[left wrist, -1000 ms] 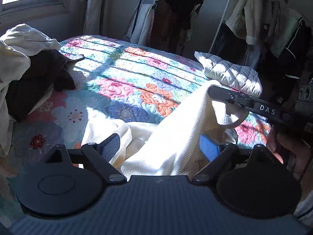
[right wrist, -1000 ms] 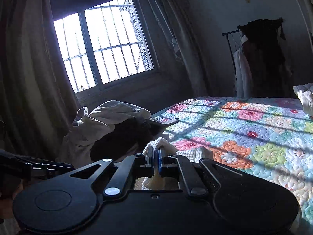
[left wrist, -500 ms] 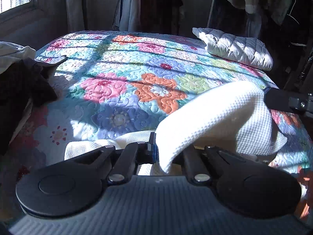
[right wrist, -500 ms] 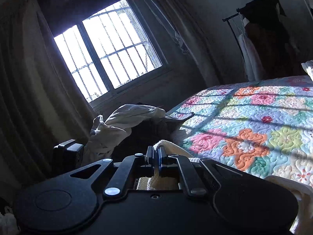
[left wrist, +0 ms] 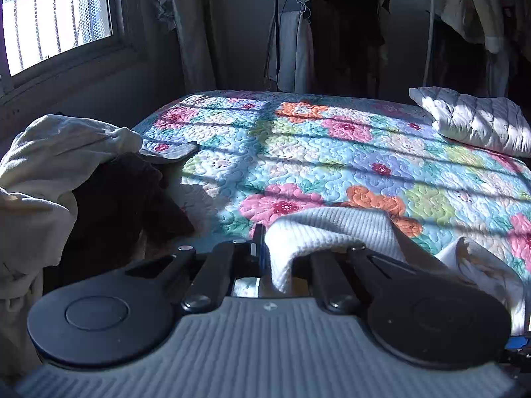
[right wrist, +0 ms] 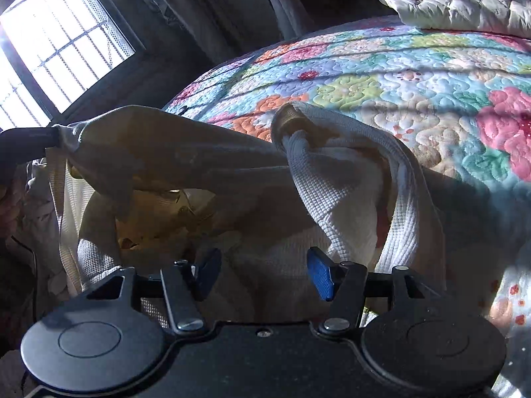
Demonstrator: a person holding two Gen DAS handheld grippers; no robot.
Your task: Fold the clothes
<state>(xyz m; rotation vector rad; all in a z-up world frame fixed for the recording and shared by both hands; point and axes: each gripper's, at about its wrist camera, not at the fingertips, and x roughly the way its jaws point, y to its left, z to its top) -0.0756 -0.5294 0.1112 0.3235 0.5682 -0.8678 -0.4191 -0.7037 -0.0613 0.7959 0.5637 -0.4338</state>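
My left gripper (left wrist: pixel 262 248) is pinching the soft, limp waffle-knit garment (left wrist: pixel 335 229) by its edge while my right gripper (right wrist: pixel 262 275), jaws just opening, is releasing it.

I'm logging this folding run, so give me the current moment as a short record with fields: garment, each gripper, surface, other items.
garment: white waffle-knit top, partly lifted off the quilt
left gripper: shut on the top's edge
right gripper: jaws just opened, pads apart, top lying in front, not pinched
surface: floral quilt
other items: clothes pile by the window, white pillow at the far side
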